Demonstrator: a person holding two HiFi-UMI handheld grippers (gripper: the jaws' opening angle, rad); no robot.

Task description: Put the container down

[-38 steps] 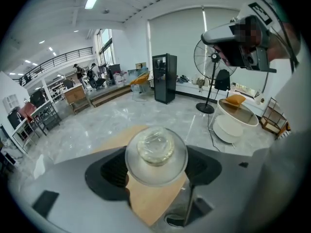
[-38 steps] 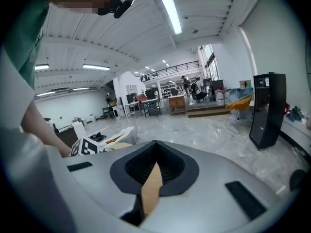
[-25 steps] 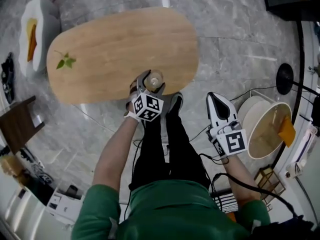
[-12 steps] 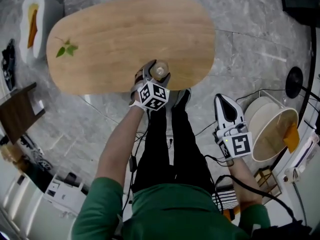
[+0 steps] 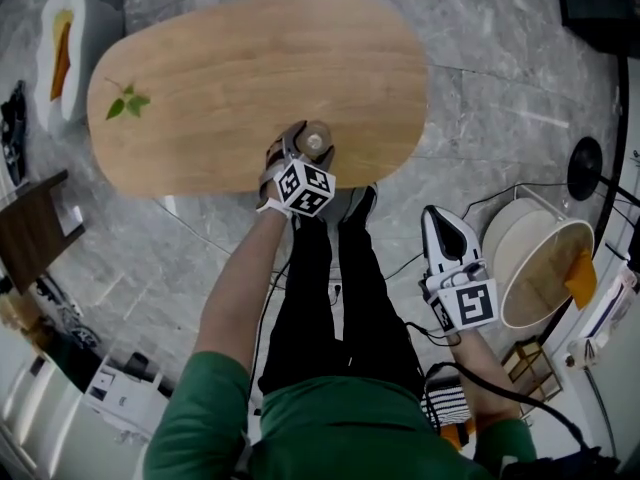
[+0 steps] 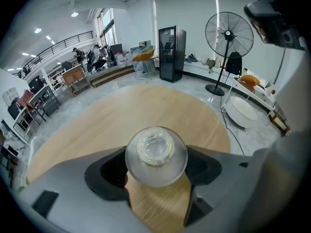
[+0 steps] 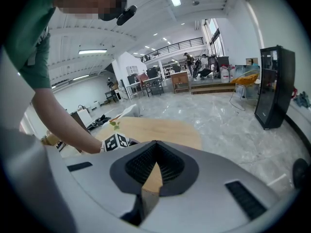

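Note:
A small clear round container point(image 5: 317, 139) with a crinkled clear top point(image 6: 156, 152) sits between the jaws of my left gripper point(image 5: 306, 145), which is shut on its sides point(image 6: 156, 168). It is over the near edge of the oval wooden table point(image 5: 250, 68); I cannot tell whether its base touches the tabletop point(image 6: 121, 115). My right gripper point(image 5: 441, 218) is held over the floor to the right of the person's legs. Its jaws are shut with nothing between them point(image 7: 154, 143), and they point toward the table point(image 7: 160, 128).
A green leaf sprig point(image 5: 124, 104) lies on the table's left end. A white chair point(image 5: 62, 43) stands at far left and dark wooden furniture point(image 5: 30, 233) at left. A round beige basket point(image 5: 538, 258) and a fan base point(image 5: 585, 155) stand at right. Cables cross the marble floor.
Over the last second my left gripper carried the container a little farther in over the table's near edge, then held about still. The right gripper stayed in much the same place.

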